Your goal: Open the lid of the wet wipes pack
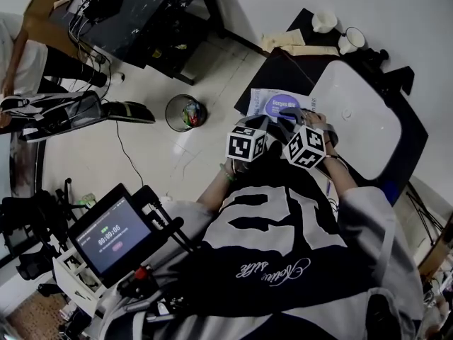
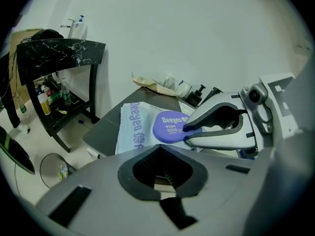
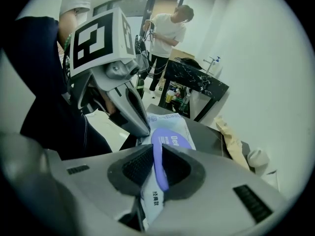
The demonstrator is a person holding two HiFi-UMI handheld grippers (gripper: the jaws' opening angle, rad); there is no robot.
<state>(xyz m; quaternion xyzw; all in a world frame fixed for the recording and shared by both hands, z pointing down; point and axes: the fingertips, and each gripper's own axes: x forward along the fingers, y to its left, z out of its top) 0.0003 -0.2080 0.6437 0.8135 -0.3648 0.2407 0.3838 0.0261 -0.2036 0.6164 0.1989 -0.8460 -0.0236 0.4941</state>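
Note:
The wet wipes pack point(image 1: 263, 101) lies on a black table point(image 1: 297, 73), pale blue with a round purple lid point(image 1: 282, 105). In the left gripper view the pack point(image 2: 134, 127) and lid point(image 2: 169, 127) sit just beyond my left gripper point(image 2: 160, 176), which looks shut on the pack's near edge. My right gripper point(image 2: 187, 130) comes in from the right and pinches the lid's rim. In the right gripper view the lid point(image 3: 165, 149) stands edge-on between the jaws of my right gripper point(image 3: 156, 170), which is shut on it. The left gripper point(image 3: 142, 131) presses on the pack point(image 3: 173, 124).
A large white board point(image 1: 354, 122) covers the table's right part. Two cups point(image 1: 324, 21) and crumpled paper point(image 1: 287, 42) lie at the far end. A bin point(image 1: 185, 112) stands on the floor to the left. A black shelf table point(image 2: 59, 53) and a standing person point(image 3: 165, 38) are farther off.

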